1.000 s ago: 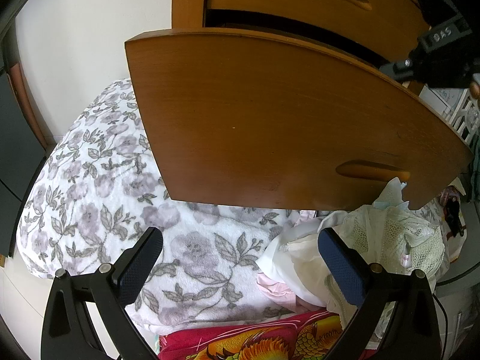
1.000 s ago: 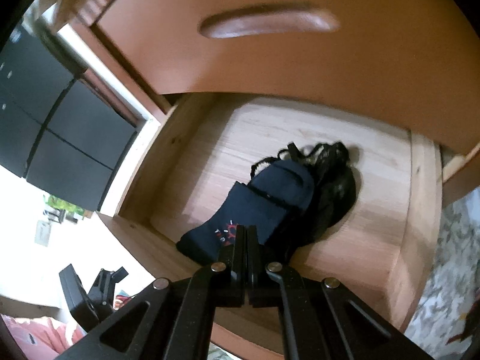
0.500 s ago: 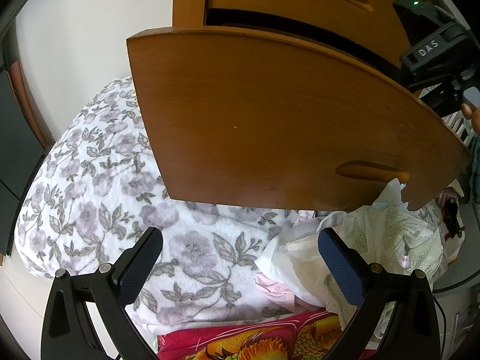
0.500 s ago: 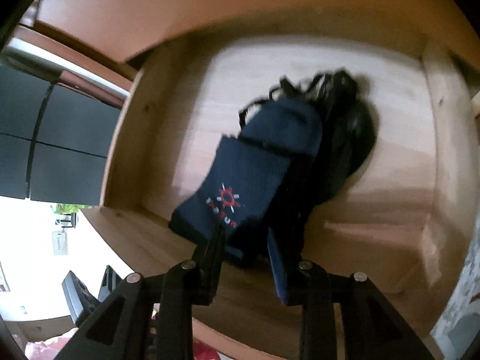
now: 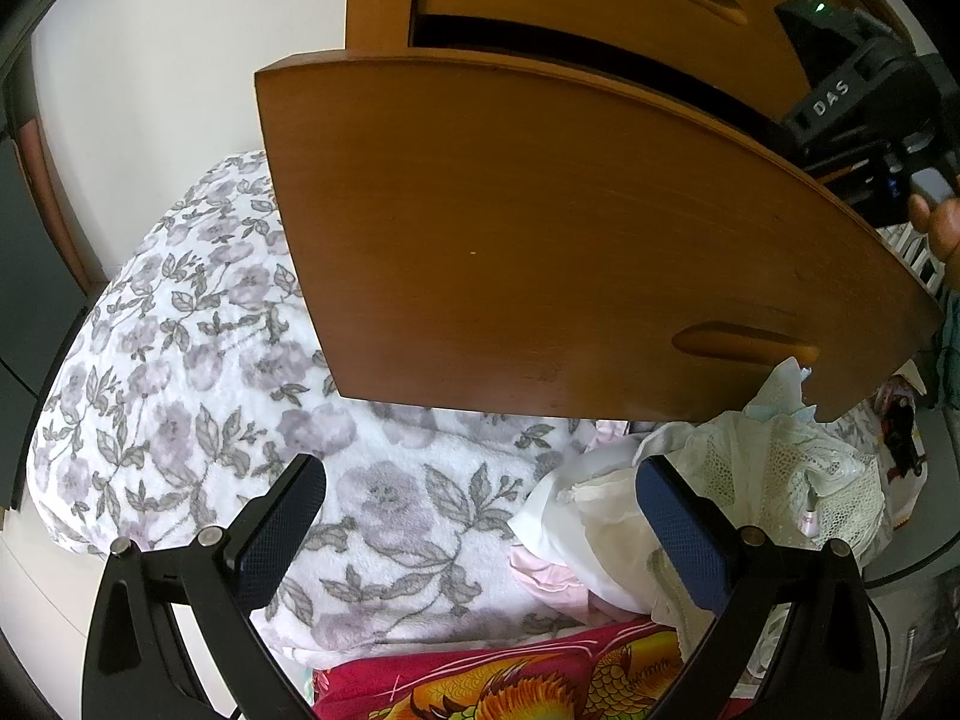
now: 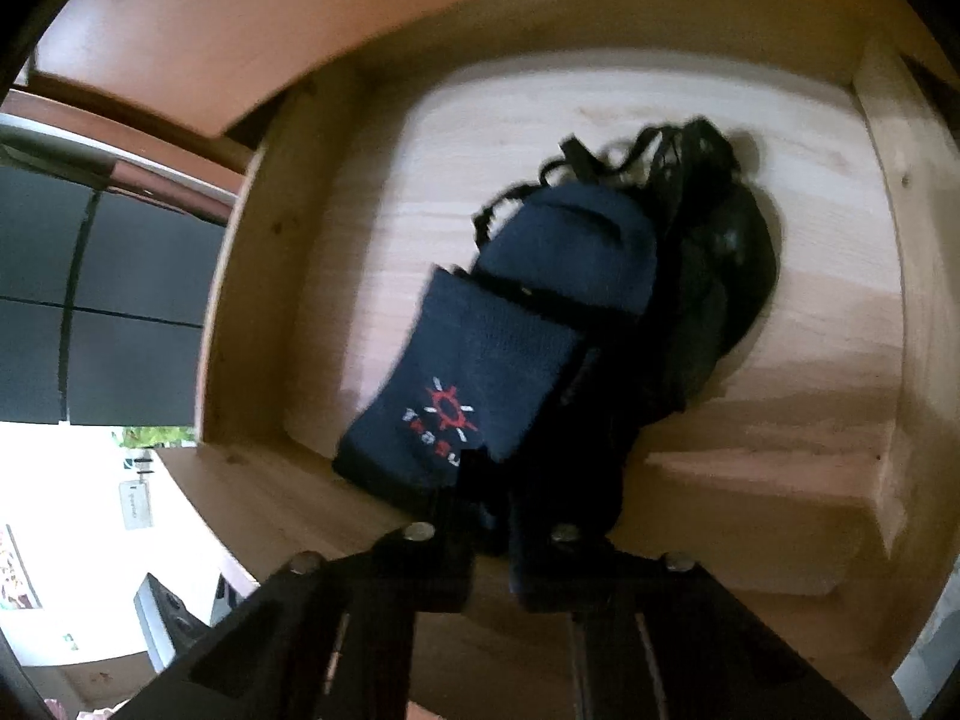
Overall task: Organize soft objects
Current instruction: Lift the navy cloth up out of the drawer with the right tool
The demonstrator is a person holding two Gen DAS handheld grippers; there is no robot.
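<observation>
**Right gripper closing on dark fabric in the open drawer**

While the left gripper (image 5: 480,531) hung released, jaws spread wide above the floral blanket (image 5: 198,360), the right gripper (image 6: 489,504) reached down into the open wooden drawer (image 6: 888,300). Its jaws had just been closing, and dark fabric at the near edge of the navy sock (image 6: 480,372) sat pinched between them. The sock, bearing a red sun emblem, lay on the drawer floor, touching a black garment (image 6: 720,276) beside it. Below the drawer front (image 5: 570,240), white lace clothing (image 5: 780,468) lay heaped beside the blanket.
</observation>
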